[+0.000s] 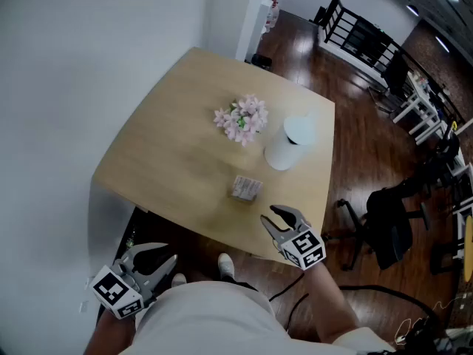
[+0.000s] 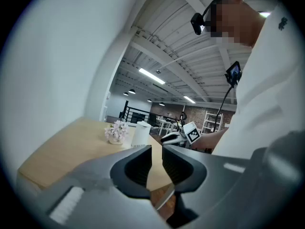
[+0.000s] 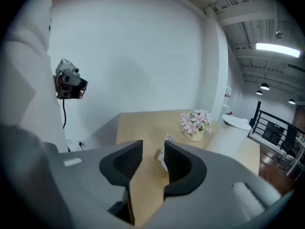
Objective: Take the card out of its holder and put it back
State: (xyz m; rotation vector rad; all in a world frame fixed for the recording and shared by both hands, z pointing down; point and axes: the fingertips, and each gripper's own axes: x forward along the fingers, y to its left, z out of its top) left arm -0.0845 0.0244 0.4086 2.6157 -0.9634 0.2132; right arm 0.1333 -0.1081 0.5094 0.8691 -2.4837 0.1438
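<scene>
Card (image 1: 248, 185) sits upright in its holder (image 1: 241, 194) on table (image 1: 162, 161), near the front edge, w/ flowers (image 1: 242, 118) and white lidded tub (image 1: 290, 143) farther back; nothing touches it. Right gripper (image 1: 270, 214) hovers over the table edge just short of the holder, jaws apart w/ nothing between them; right gripper view shows the holder beyond the gap, close to one jaw. Left gripper (image 1: 170, 254) hangs low, off the table by the person's body; jaws only narrowly apart, empty. Looks like the very start: approach in hand; pull-out not yet begun; removal and re-insertion both left.
</scene>
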